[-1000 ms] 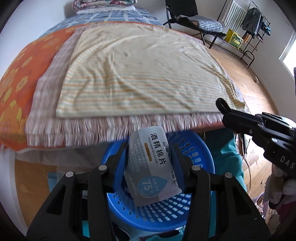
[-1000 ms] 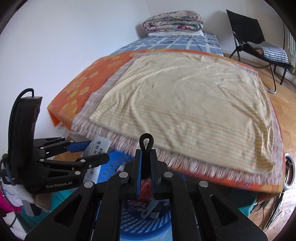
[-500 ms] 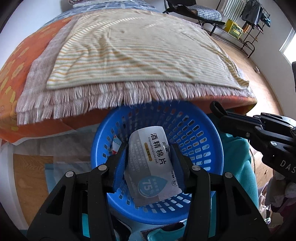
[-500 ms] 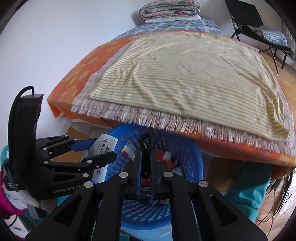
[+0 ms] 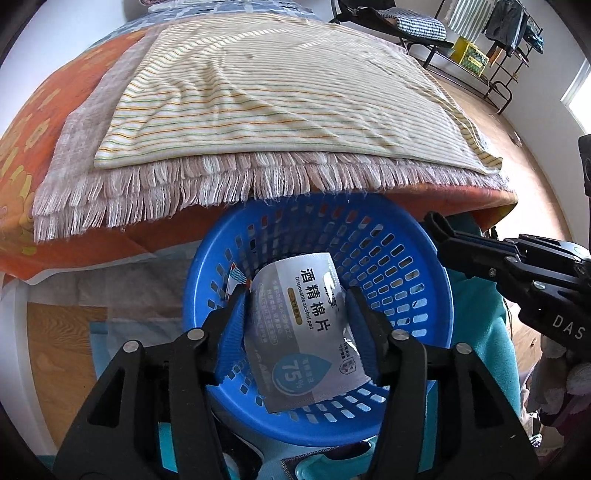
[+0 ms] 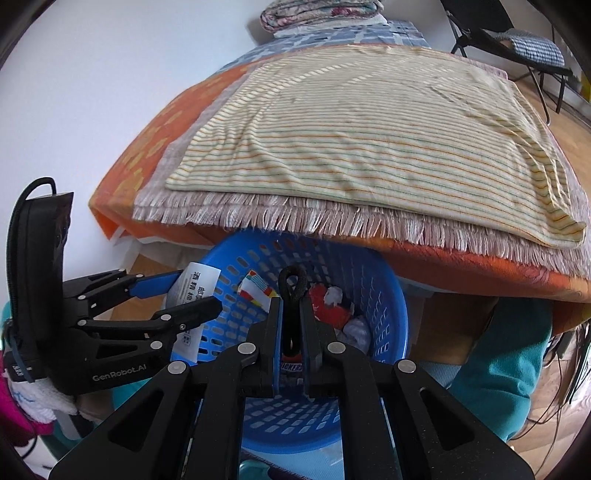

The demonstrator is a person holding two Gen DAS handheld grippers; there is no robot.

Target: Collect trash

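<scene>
A bed [image 5: 55,155] fills the upper half of both views, spread with an orange sheet, a fringed beige blanket [image 5: 177,192] and a striped cloth [image 5: 280,96] on top. Folded quilts [image 6: 321,14] lie at top center against a white wall [image 6: 110,74]. At upper right stand a black folding chair [image 6: 517,40] and a clothes rack [image 5: 509,33] on wooden floor [image 5: 524,162].

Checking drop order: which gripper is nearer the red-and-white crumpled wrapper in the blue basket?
Right. The right gripper hovers just beside the crumpled wrapper over the blue basket. The left gripper, holding the alcohol pad packet, sits by the opposite rim.
</scene>
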